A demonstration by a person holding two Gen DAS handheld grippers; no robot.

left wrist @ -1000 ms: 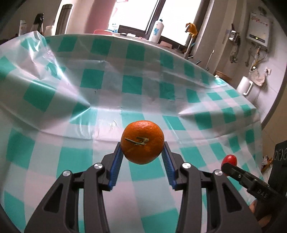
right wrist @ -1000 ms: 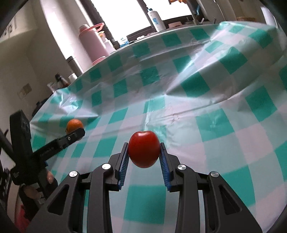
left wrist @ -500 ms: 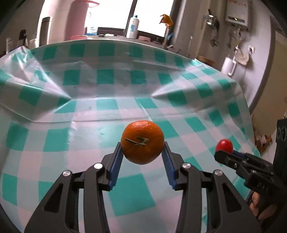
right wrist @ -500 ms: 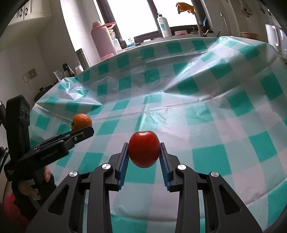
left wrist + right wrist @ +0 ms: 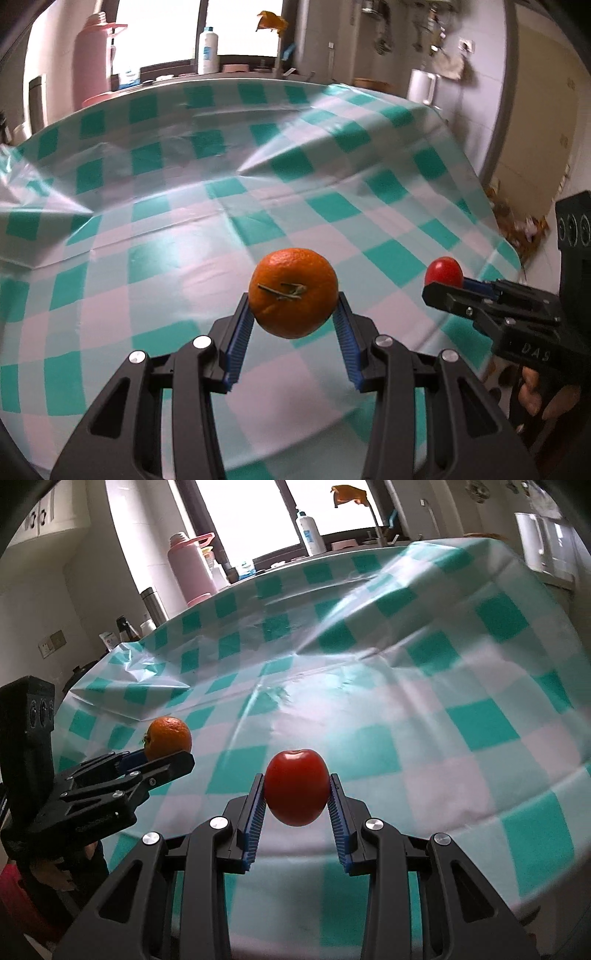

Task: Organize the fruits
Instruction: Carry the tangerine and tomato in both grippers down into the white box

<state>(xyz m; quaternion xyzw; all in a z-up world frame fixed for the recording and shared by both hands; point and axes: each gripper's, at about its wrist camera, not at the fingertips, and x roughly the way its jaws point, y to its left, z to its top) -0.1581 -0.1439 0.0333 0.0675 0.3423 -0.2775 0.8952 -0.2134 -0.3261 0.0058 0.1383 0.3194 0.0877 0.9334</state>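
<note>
My left gripper [image 5: 293, 306] is shut on an orange mandarin [image 5: 293, 291] and holds it in the air above the table's near edge. My right gripper [image 5: 296, 794] is shut on a red tomato [image 5: 296, 790], also held off the table. The right gripper with the tomato [image 5: 443, 271] shows at the right of the left wrist view. The left gripper with the mandarin [image 5: 168, 738] shows at the left of the right wrist view. Both fruits are side by side at similar height.
A table with a green and white checked plastic cloth [image 5: 258, 166] fills both views, creased in ridges. Behind it, on a windowsill, stand a pink flask [image 5: 190, 572], a white bottle [image 5: 310, 528] and a steel thermos [image 5: 153, 605]. A white jug [image 5: 421, 86] stands at the far right.
Both grippers have pulled back and risen from the table with their fruits still held. More of the table and the room beyond shows now. The grippers have come closer together.
</note>
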